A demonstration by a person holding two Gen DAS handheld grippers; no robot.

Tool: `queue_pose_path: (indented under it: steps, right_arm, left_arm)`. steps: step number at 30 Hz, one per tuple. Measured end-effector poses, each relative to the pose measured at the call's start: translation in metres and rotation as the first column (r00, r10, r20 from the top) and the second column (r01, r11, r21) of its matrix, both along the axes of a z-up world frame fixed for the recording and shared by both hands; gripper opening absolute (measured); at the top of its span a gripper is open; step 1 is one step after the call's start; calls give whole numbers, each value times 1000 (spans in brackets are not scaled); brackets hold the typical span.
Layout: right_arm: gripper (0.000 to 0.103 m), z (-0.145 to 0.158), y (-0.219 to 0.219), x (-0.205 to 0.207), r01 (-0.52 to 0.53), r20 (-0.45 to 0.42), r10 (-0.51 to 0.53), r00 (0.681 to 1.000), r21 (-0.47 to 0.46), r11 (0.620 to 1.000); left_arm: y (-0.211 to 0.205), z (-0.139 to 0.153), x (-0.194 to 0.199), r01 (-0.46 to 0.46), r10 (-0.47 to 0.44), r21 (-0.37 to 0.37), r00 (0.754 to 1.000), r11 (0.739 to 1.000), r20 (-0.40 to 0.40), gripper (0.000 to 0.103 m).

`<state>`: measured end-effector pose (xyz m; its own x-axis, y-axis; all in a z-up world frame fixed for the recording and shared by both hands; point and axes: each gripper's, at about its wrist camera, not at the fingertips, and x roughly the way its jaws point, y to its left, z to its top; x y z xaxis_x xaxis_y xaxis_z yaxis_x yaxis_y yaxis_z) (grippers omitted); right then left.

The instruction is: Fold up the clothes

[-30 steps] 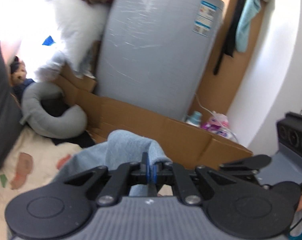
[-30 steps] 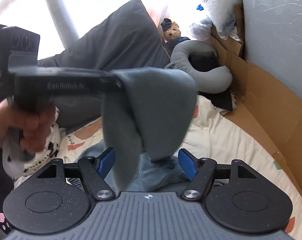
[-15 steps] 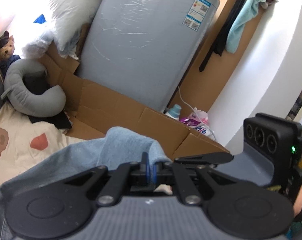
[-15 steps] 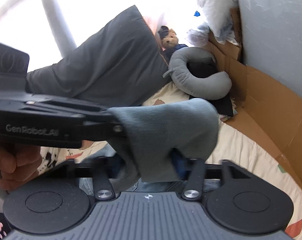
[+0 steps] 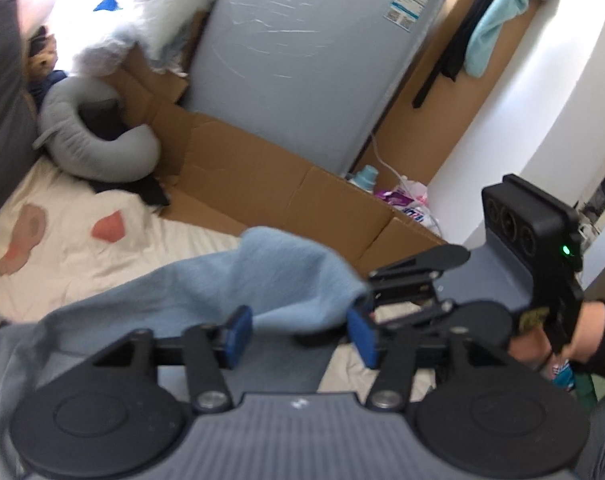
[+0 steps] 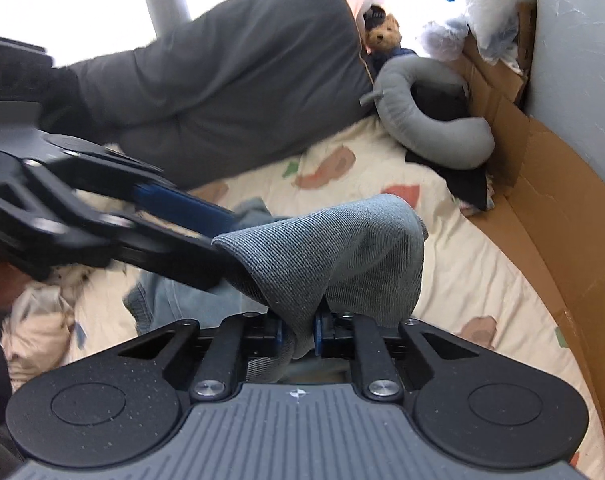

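Cardboard (image 5: 262, 184) runs along the far edge of the bed (image 5: 62, 264), and a big grey wrapped mattress (image 5: 298, 64) stands behind it. One grey neck pillow (image 6: 426, 120) lies in the far corner of the bed, touching the cardboard, with something black under it. One small teddy bear (image 6: 384, 34) sits just behind that pillow, next to one big dark grey cushion (image 6: 222, 88) that leans along the bed's left edge. One white fluffy pillow (image 5: 158, 4) rests on top of the cardboard. Past the cardboard, on the floor, there is one bottle with a blue top (image 5: 365, 176) and a pink and white bag (image 5: 406, 200). One light blue towel (image 5: 494, 28) hangs high up on the right. The bed sheet is cream with red and green shapes. There is one piece of clothing, the blue jeans (image 5: 270, 280), held up over the middle of the bed and hanging down to the sheet on the left. The left gripper (image 5: 298, 330) has its two blue pads wide apart, and the jeans pass loosely between them without being pinched. The right gripper (image 6: 298, 332) has its pads squeezed tight on a fold of the jeans, and the cloth bunches up in front of it and hides part of the bed. A hand (image 5: 558, 340) holds the right gripper's handle.
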<state>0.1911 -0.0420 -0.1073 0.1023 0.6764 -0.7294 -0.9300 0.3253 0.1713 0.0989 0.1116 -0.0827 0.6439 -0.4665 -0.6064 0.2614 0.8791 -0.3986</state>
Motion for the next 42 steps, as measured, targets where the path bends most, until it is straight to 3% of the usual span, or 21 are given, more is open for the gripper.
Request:
queue_pose_path:
  steps: [5,8,14,19,24,31,39,41,42]
  right_arm:
    - [11,-3,-13,3,4,6,-4,1000,-28,1000]
    - [11,1,-26,5,15,24,-14,1000,-33,999]
    - [10,10,-59,13,61,58,-59,997,-37,997]
    - [10,7,-101,26,159,69,-156,985,-39,987]
    - [9,2,-143,38,254,70,-250,966,-48,966]
    - [8,-8,-193,42,345,83,-339,937,-89,934]
    - [8,-23,-252,42,469,78,-462,883,-127,874]
    - [8,-29,-265,38,489,79,-483,872,-141,861]
    - [8,-32,-270,36,497,78,-491,867,-148,855]
  left_arm:
    - [42,-19,-23,-119,121,46,990,992,-66,58]
    - [77,-32,-40,-221,231,122,970,968,-79,60]
    - [142,-62,-68,-393,429,233,894,889,-129,67]
    - [170,-90,-79,-452,512,290,840,843,-180,69]
    - [175,-121,-86,-443,515,294,820,847,-248,72]
    - [160,-156,-93,-417,498,299,818,858,-287,72]
    - [141,-176,-94,-412,470,233,820,881,-327,72]
    - [138,-176,-95,-416,463,205,827,886,-320,68]
    - [137,-175,-95,-417,457,189,831,889,-318,59]
